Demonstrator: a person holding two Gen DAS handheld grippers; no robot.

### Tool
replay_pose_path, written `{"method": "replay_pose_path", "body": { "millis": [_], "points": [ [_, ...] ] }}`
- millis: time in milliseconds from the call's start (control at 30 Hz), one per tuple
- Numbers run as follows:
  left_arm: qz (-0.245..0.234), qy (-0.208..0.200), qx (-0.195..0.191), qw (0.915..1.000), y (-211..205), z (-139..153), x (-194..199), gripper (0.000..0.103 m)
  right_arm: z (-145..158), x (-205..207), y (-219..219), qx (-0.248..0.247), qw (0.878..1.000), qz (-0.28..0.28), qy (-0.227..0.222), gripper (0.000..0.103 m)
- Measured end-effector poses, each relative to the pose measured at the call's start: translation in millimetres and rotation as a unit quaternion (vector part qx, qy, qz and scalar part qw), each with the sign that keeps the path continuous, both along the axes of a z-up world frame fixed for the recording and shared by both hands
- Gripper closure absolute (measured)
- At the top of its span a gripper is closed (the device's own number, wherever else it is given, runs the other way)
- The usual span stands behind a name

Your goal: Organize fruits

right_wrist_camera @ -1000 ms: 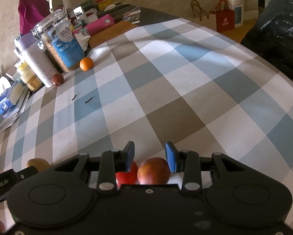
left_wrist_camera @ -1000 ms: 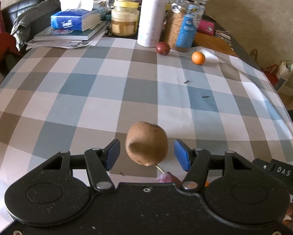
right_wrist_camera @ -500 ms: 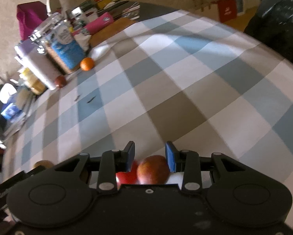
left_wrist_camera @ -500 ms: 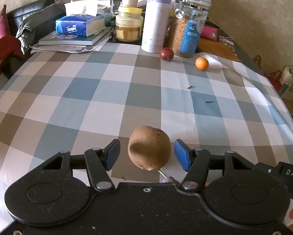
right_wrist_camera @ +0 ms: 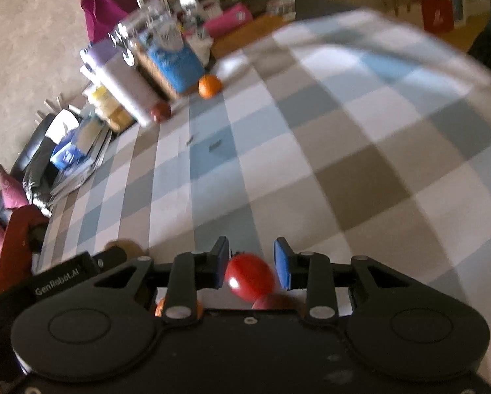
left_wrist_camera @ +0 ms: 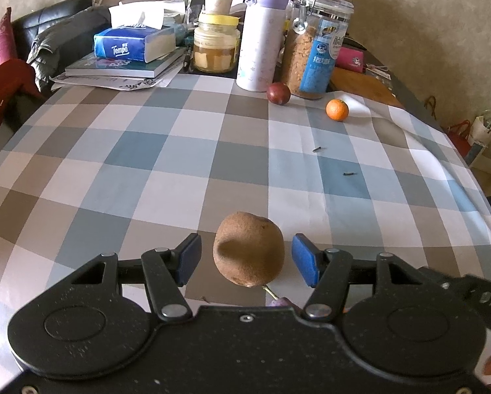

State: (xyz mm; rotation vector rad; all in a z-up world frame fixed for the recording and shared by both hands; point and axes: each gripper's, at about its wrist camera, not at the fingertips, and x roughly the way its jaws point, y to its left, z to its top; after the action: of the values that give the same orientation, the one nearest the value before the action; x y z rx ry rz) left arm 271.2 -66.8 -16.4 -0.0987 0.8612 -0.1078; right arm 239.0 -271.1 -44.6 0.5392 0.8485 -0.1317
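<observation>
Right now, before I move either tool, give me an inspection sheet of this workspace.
Surface: checked tablecloth, mostly bare in the middle; two small dark specks on it.
Job's things: brown kiwi between the left pads; red tomato between the right pads; small orange and dark red fruit at the far edge.
Clutter: tissue box on books, yellow-lidded jar, white flask, cereal canister.
Grippers: left tool open, gaps either side of the kiwi; right tool closing around the tomato, contact unclear through blur.
Cables: nothing seen.
Surroundings: dark sofa with clothes, shopping bags on the floor.
</observation>
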Motion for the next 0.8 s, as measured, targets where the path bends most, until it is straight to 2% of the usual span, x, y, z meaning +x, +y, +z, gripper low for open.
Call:
{"method": "replay_pose_path", "body": {
  "millis": [100,200,467,800],
  "points": [
    [0.001,0.002,0.001,1.0,0.1,-0.3,-0.2,0.038,9.2,-7.5,1.1,-0.016,1.0,-0.011,-0.012,0.069],
    [0.001,0.007,-0.001,1.0,0.8,-0.3,0.3,0.038,11.2,-14.0,6.2,-0.019,1.0,0.005,-0.002,0.069],
    [0.008,0.016,-0.01,0.9998,6.2,-0.7,1.0,0.038,23.8,-43.6,40.6,-0.115,0.992,0.055,-0.005,0.069],
    [0.006,0.019,0.006,0.9998,1.2,-3.6,0.3,0.038,26.3,-61.6,43.2,-0.145,0.986,0.085,0.015,0.069]
  ]
}}
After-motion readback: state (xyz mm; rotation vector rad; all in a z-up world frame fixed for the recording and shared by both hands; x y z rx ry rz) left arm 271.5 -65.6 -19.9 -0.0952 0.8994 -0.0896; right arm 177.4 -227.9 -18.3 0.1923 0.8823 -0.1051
